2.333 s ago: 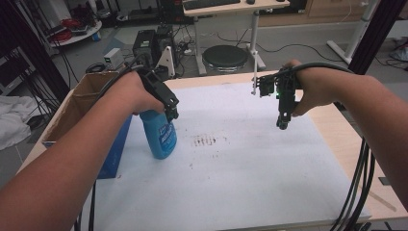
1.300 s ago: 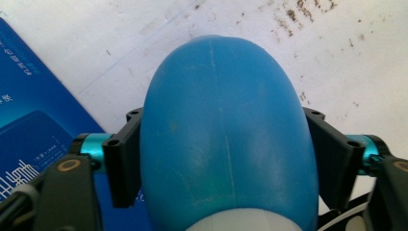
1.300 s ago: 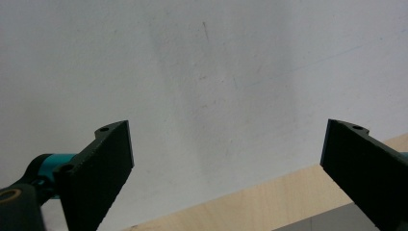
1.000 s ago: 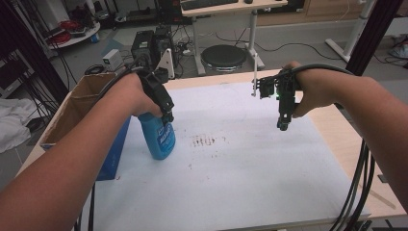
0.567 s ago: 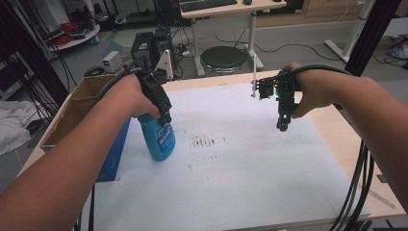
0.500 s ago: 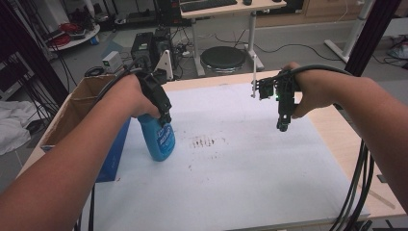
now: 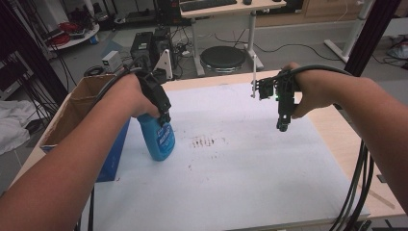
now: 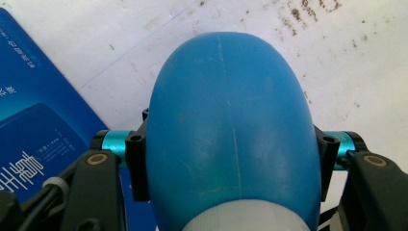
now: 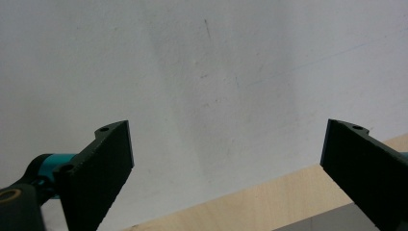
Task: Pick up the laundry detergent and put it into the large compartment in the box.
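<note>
High view: the left gripper (image 7: 164, 117) is held over the left part of the white sheet (image 7: 231, 168) that covers the table (image 7: 344, 139), clamped on the upper part of a blue bottle (image 7: 158, 137); the bottle is seen tilted, base on or just above the sheet, exact contact cannot be told. A dark smudge patch (image 7: 208, 142) is seen on the sheet just right of the bottle. A blue box (image 7: 113, 154) is stood at the left table edge beside the bottle, with an open cardboard box (image 7: 79, 108) behind it. The right gripper (image 7: 283, 126) is held above the right part of the sheet, pointed down, well apart from the bottle; cables (image 7: 358, 183) are trailed off the right edge. Left gripper view: the blue bottle (image 8: 231, 139) is gripped between the two black jaws, pressed on both sides, a white band seen at the bottom. The blue box (image 8: 38, 125) is seen at left, the smudges (image 8: 308, 14) at top right. Right gripper view: the right gripper (image 9: 226, 154) jaws are spread wide with nothing between them; the white sheet (image 9: 192, 72) and a strip of the wooden table (image 9: 269, 207) are seen below.
</note>
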`<state>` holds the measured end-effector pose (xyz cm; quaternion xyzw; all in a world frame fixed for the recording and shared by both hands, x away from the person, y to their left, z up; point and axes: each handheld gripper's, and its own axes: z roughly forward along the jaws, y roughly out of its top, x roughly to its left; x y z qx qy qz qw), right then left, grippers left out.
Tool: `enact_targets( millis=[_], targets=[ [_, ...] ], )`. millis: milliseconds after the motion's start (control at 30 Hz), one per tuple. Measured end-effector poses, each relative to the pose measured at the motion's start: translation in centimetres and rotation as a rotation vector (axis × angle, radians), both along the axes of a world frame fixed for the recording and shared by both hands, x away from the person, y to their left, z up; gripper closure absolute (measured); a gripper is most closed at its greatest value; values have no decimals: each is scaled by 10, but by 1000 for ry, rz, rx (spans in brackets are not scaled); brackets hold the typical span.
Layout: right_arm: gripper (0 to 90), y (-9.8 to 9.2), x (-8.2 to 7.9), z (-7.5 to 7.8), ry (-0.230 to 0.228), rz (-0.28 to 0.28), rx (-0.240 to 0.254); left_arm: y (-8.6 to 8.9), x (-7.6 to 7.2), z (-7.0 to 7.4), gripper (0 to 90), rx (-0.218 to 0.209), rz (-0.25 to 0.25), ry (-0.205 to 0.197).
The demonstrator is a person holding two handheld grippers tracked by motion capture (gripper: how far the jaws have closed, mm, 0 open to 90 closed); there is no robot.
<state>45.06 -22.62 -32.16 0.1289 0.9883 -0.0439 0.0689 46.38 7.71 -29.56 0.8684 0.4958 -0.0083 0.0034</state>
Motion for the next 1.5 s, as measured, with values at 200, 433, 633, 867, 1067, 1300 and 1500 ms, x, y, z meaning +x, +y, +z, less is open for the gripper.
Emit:
enact_targets(
  millis=[200,433,633,867,1067,1300,1500],
  targets=[
    [34,-1,1,-2,3,12,2,0,-1,0,382,8,-38,-2],
    [34,0,2,-3,4,21,3,2,-4,8,384,7,-75,0],
    [34,1,1,-2,4,6,-2,4,-9,32,383,-2,-102,-4],
    [34,1,-1,-1,6,5,6,13,-18,68,383,-13,-121,-7],
    [34,0,-1,0,4,18,7,26,-25,102,382,-12,-129,-18],
    [34,3,-2,2,2,16,3,45,-33,146,381,-23,-89,-50],
    [34,6,-3,3,2,11,0,59,-37,170,381,-44,-48,-51]
  ],
)
